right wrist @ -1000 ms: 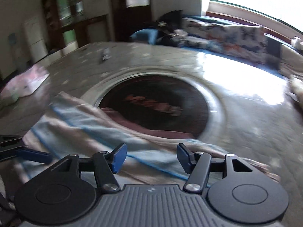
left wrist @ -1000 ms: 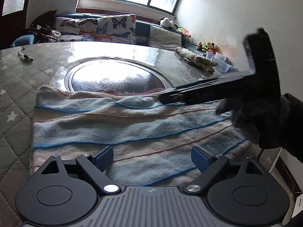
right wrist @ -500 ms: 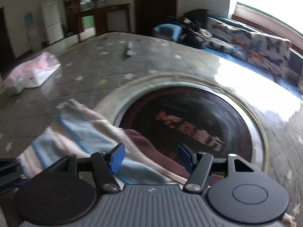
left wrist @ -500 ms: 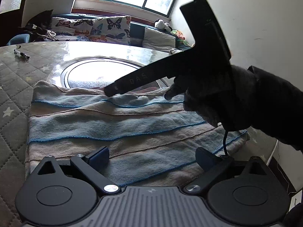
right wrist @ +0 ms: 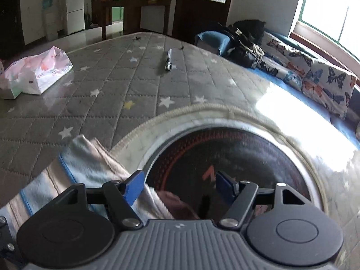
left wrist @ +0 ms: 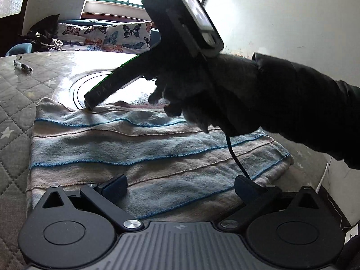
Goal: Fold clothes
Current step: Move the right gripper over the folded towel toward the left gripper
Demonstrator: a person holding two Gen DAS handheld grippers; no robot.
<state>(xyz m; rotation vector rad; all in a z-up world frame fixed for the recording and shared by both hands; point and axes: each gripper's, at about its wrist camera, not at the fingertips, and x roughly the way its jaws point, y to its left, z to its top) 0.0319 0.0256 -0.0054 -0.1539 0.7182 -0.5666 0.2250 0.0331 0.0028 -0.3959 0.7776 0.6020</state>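
The left hand-held gripper [left wrist: 181,187] stands at its widest, its jaws having just spread, with nothing gripped; both fingers hang over the near edge of the cloth [left wrist: 139,148]. The right hand-held gripper [right wrist: 178,185] is partly open and has just been widening, empty too, its left finger over the cloth's far edge and its right finger over the dark round plate [right wrist: 236,157]. In the left view its tip meets the cloth's far left edge, held by a gloved hand [left wrist: 202,99]. The cloth is a folded rectangle of soft knit, banded pale blue and beige with thin bright-blue ridges, slightly rumpled at the far edge. It lies flat on the quilted, star-printed counter [right wrist: 117,85], its far edge overlapping the plate.
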